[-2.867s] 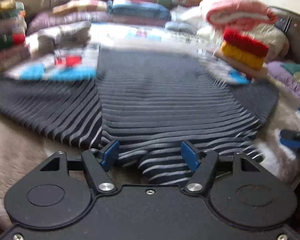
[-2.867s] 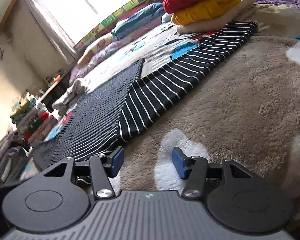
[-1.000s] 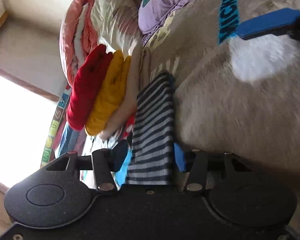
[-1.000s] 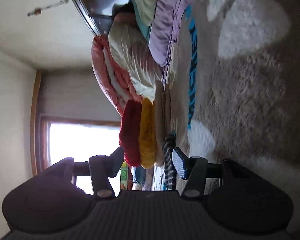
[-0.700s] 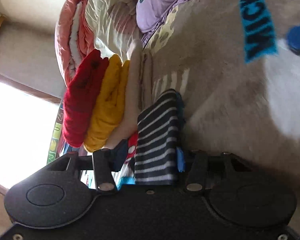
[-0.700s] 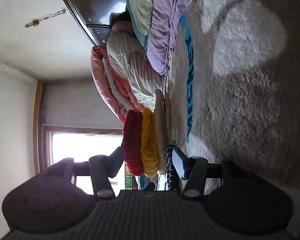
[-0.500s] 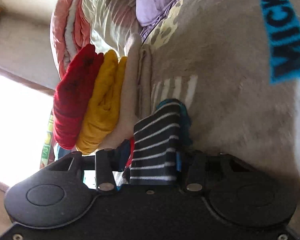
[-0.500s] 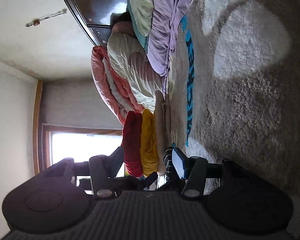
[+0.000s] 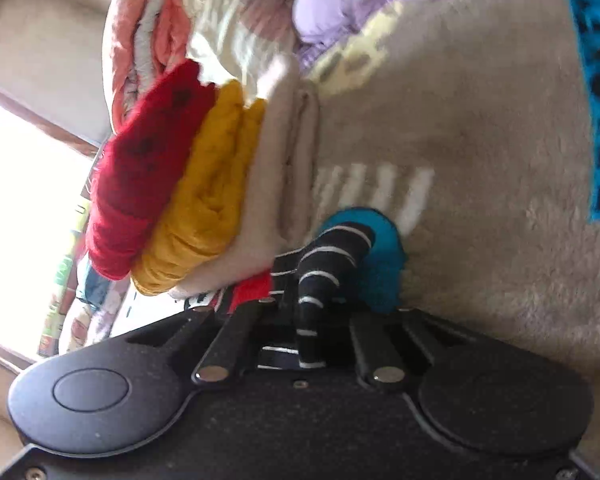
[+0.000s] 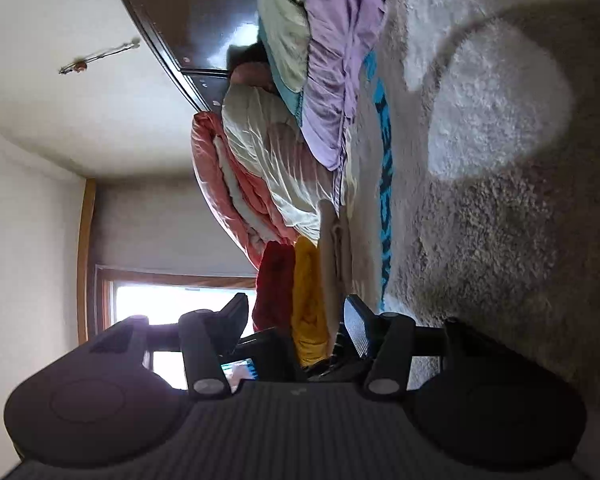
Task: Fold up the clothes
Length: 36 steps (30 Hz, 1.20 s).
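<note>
Both views are rolled on their side, with the bed on the right. My left gripper [image 9: 300, 308] is shut on the cuff end of the black-and-white striped garment [image 9: 332, 256], which bunches between the jaws and hides the pads. The cuff lies over a teal patch [image 9: 376, 264] of the beige fleece blanket [image 9: 480, 140], right beside a stack of folded clothes [image 9: 204, 200]. My right gripper [image 10: 296, 308] hangs open above the blanket with nothing between its fingers. A black housing with a small lit screen [image 10: 240, 370] shows just past them.
The stack holds a red piece [image 9: 140, 176], a yellow one and cream ones [image 9: 280, 184]. Behind it lie rolled pink and cream quilts [image 9: 220, 20] and lilac bedding [image 9: 360, 0]. A dark headboard [image 10: 188, 8] and a bright window [image 9: 20, 200] close the far side.
My left jaws have closed on the striped cuff, bunching it up, and the gripper has moved closer to the folded stack. The right gripper has hardly moved and stays open.
</note>
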Motion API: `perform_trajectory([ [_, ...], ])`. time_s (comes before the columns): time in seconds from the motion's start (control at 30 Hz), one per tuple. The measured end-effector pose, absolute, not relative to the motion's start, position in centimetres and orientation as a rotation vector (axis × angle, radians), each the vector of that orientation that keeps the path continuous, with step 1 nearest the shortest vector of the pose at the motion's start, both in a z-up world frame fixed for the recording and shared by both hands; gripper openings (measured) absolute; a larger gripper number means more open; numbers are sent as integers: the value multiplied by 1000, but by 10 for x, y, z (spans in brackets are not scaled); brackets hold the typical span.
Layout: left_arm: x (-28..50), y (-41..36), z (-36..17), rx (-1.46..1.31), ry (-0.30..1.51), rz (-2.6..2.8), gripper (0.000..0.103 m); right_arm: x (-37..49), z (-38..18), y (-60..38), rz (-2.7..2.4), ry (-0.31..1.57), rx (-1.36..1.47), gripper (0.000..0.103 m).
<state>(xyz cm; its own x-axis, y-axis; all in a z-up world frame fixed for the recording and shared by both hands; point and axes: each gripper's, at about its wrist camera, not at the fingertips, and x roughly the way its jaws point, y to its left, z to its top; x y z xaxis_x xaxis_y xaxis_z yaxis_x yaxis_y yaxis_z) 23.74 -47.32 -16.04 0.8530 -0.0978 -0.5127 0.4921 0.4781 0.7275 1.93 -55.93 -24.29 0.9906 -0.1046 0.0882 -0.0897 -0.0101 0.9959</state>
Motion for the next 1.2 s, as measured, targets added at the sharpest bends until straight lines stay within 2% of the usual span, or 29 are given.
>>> perform_trajectory([
  [0.17, 250, -426, -100, 728, 522, -496, 2, 13, -242, -559, -34, -153, 1569, 58],
  [0.3, 256, -381, -51, 577, 540, -538, 2, 21, -227, -547, -2, -73, 1455, 60],
  [0.57, 253, -297, 20, 408, 505, -494, 2, 62, -166, -447, 287, 188, 943, 61],
  [0.8, 251, -232, 48, 314, 485, -439, 2, 80, -149, -340, 394, 400, 524, 62],
  [0.97, 254, -191, 57, 273, 487, -400, 2, 76, -151, -280, 406, 473, 295, 61],
  [1.2, 256, -140, 59, 211, 484, -363, 2, 67, -151, -248, 350, 489, 108, 50],
])
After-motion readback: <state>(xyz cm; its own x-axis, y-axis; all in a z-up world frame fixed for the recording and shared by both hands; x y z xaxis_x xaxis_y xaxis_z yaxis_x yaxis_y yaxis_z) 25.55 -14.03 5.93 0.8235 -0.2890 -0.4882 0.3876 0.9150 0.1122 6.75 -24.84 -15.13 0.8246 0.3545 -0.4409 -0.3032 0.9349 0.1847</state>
